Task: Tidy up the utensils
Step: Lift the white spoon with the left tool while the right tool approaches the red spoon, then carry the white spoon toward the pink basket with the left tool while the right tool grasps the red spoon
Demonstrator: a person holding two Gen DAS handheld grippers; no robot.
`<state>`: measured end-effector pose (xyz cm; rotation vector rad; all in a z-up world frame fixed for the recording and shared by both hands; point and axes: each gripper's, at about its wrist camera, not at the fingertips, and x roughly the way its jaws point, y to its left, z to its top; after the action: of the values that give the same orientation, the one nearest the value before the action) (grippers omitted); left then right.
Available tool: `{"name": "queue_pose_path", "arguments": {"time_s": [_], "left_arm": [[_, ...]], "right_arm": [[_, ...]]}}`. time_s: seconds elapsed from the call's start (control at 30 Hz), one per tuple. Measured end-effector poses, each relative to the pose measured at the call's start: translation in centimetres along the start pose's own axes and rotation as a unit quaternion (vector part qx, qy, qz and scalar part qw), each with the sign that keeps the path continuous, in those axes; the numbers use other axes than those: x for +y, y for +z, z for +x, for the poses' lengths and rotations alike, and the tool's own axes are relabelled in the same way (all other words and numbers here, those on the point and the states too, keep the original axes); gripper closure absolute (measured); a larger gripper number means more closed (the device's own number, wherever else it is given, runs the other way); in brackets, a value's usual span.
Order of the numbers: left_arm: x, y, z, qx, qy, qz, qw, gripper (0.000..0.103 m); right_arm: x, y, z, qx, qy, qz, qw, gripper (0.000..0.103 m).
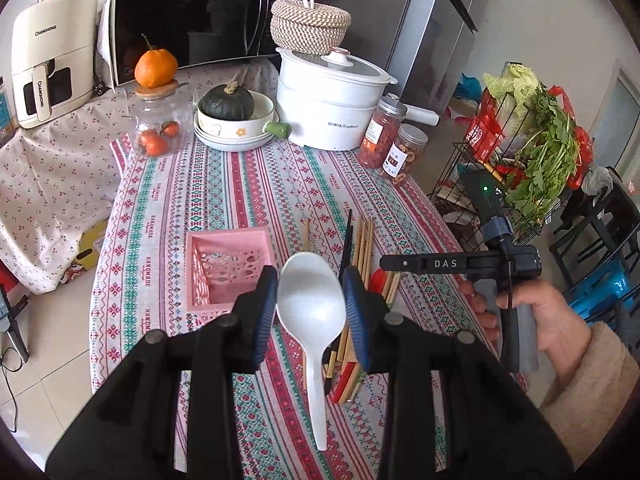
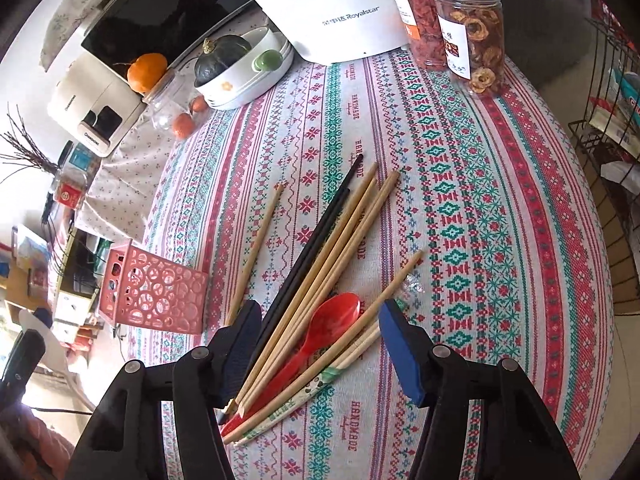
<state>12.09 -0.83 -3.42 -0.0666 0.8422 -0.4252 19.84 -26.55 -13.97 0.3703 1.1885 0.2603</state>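
The left tongs (image 1: 310, 306) were clenched on a white spoon (image 1: 312, 312). Their blue pads (image 1: 266, 316) pressed on both sides of the bowl of the spoon, and its handle hung down toward the camera. The spoon was up in the air, above the desk (image 1: 224, 200) with its striped cloth. A pink basket (image 1: 230, 268) stood on the desk just behind the left pad.

The right tongs (image 2: 320, 354) were released, and their pads were not pressing on anything. They hung over a pile of chopsticks (image 2: 340, 240) that lay fanned out on the desk. Most of the sticks were pale wood, and two were black. A red spoon (image 2: 320, 336) lay in the pile, right between the two pads. One wooden stick (image 2: 256, 248) lay a little apart, nearer the basket. In the right view the basket showed off to the left of the pile.

In the left view a hand (image 1: 536, 316) in a fluffy sleeve held the handle of the right tongs.

At the far end of the desk stood a white pot (image 1: 328, 108), two jars (image 2: 448, 24) and a bowl (image 1: 236, 124) with a dark green pumpkin (image 1: 227, 102) in it.
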Motion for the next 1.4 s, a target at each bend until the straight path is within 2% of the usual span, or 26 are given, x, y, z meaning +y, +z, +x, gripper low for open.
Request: {"name": "queue_pose_path", "arguments": {"time_s": [0.1, 0.3, 0.57, 0.73, 0.77, 0.9, 1.0, 1.07, 1.13, 1.27, 1.37, 1.4], "left_arm": [[0.7, -0.3, -1.0, -0.011, 0.000, 0.003, 0.9999, 0.067], [1.9, -0.4, -1.5, -0.013, -0.006, 0.002, 0.9999, 0.067], [2.8, -0.6, -1.4, -0.009, -0.005, -0.004, 0.9999, 0.067], [2.5, -1.1, -1.3, -0.003, -0.004, 0.002, 1.0000, 0.067], [2.4, -1.2, -1.3, -0.002, -0.004, 0.004, 1.0000, 0.067], [2.5, -1.5, -1.4, 0.002, -0.001, 0.006, 1.0000, 0.067], [2.7, -1.8, -1.5, 0.003, 0.002, 0.005, 1.0000, 0.067], [2.8, -1.9, -1.6, 0.003, 0.004, 0.004, 1.0000, 0.067], [2.8, -1.9, -1.6, 0.001, 0.005, 0.003, 1.0000, 0.067], [2.6, -1.9, -1.8, -0.007, 0.007, -0.001, 1.0000, 0.067], [2.4, -2.0, -2.0, -0.011, 0.009, 0.001, 0.9999, 0.067], [2.3, -2.0, -1.9, -0.011, 0.010, 0.001, 0.9999, 0.067]], "right_arm": [[-0.7, 0.7, 1.3, 0.005, -0.013, -0.026, 1.000, 0.047], [-2.3, 1.5, 3.0, 0.008, 0.001, -0.068, 0.998, 0.050], [-0.1, 1.8, 2.1, -0.016, 0.019, -0.136, 0.990, 0.052], [0.2, 1.2, 4.1, 0.020, 0.017, -0.145, 0.989, 0.052], [0.1, 0.9, 4.0, 0.011, 0.022, -0.147, 0.989, 0.052], [-1.6, 0.5, 3.6, 0.028, 0.083, -0.108, 0.990, 0.052], [-2.5, -0.3, 3.0, 0.031, 0.105, -0.100, 0.989, 0.053], [-2.6, -0.6, 2.7, 0.028, 0.102, -0.102, 0.989, 0.057], [-2.7, -0.6, 2.7, 0.021, 0.089, -0.102, 0.991, 0.067], [-1.9, -0.5, 2.7, 0.002, 0.048, -0.121, 0.991, 0.069], [-0.8, -0.7, 3.0, 0.000, 0.033, -0.145, 0.989, 0.068], [-0.5, -0.8, 3.1, 0.001, 0.031, -0.153, 0.988, 0.072]]}}
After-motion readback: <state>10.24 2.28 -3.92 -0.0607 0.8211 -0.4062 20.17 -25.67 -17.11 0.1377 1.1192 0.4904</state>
